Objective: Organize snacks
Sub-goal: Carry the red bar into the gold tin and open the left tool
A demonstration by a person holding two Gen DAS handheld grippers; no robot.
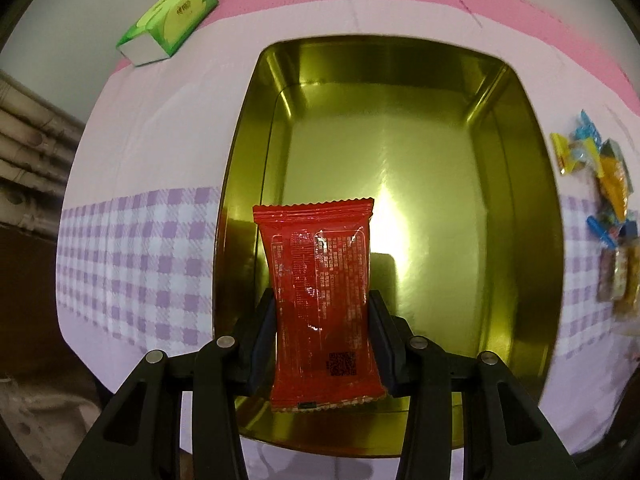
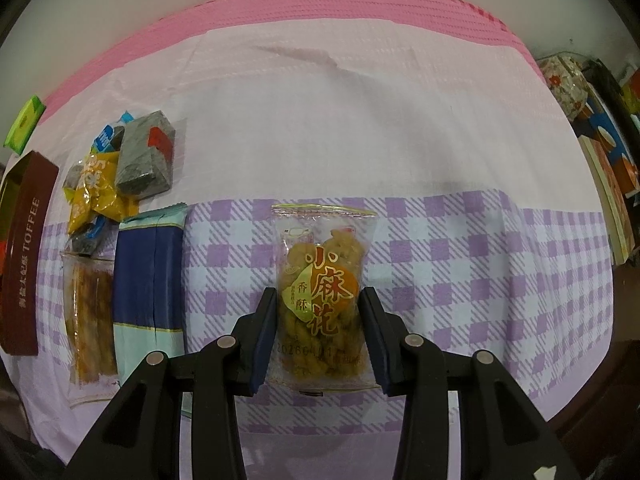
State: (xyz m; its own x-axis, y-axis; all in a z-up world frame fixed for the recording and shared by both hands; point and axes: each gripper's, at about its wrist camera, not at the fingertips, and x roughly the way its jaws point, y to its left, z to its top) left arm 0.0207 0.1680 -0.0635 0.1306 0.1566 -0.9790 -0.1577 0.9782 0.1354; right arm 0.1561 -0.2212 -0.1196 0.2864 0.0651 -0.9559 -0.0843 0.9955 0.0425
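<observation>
- Pink-edged cloth [image 2: 360, 120] with a band of lilac checks covers the table in both views.
- A gold tin [image 1: 520, 200] sits open on the cloth, its shiny floor bare; in the right wrist view only its brown side, marked TOFFEE, shows at the left edge.
- The left gripper [image 1: 322, 320] is closed on a red packet [image 1: 320, 300], both fingers pressing its sides, and holds it over the tin's near end.
- The right gripper [image 2: 318, 320] has a clear snack bag [image 2: 324, 288] between its fingers; the left finger [image 2: 264, 332] seems to touch the bag, but whether the right one does is hard to tell.
- That bag lies over the checked band, well apart from the tin.
- More snacks [image 2: 120, 184] lie in a cluster just beside the tin: yellow, grey and blue packets, with a dark blue pack [image 2: 148, 280] nearest the right gripper.
- A green tissue pack [image 1: 170, 16] rests at the far left corner.
</observation>
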